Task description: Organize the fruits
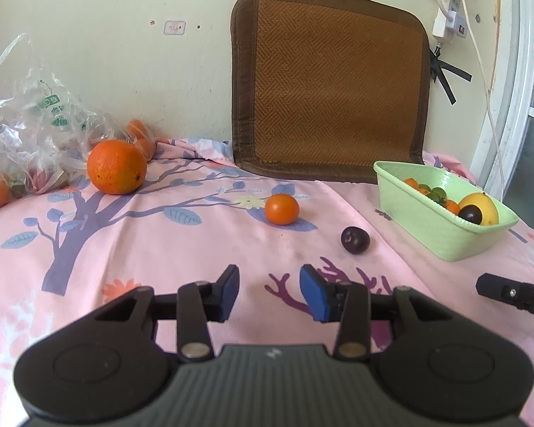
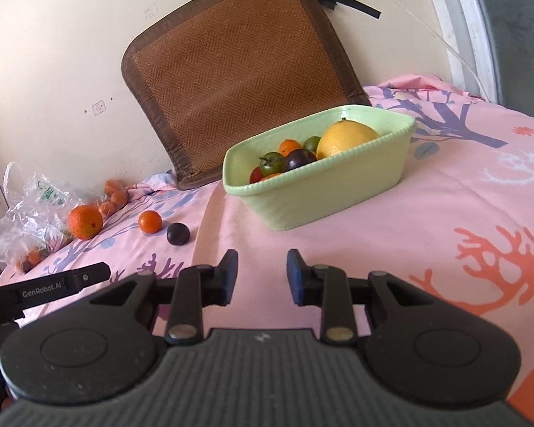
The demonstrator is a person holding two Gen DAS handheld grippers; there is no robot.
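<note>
A large orange (image 1: 116, 166) (image 2: 85, 221), a small orange tomato-like fruit (image 1: 282, 209) (image 2: 150, 221) and a dark plum (image 1: 355, 239) (image 2: 178, 234) lie loose on the pink cloth. A light green basket (image 1: 423, 227) (image 2: 324, 192) holds a yellow fruit (image 2: 345, 137), a plum and several small fruits. My left gripper (image 1: 270, 290) is open and empty, low over the cloth, short of the plum. My right gripper (image 2: 261, 274) is open and empty, in front of the basket.
A clear plastic bag (image 1: 28, 124) (image 2: 35, 210) with more fruit lies at the far left by the wall. A brown woven mat (image 1: 334, 85) (image 2: 238, 71) leans on the wall behind the basket. A power strip and cable (image 1: 452, 10) hang at the right.
</note>
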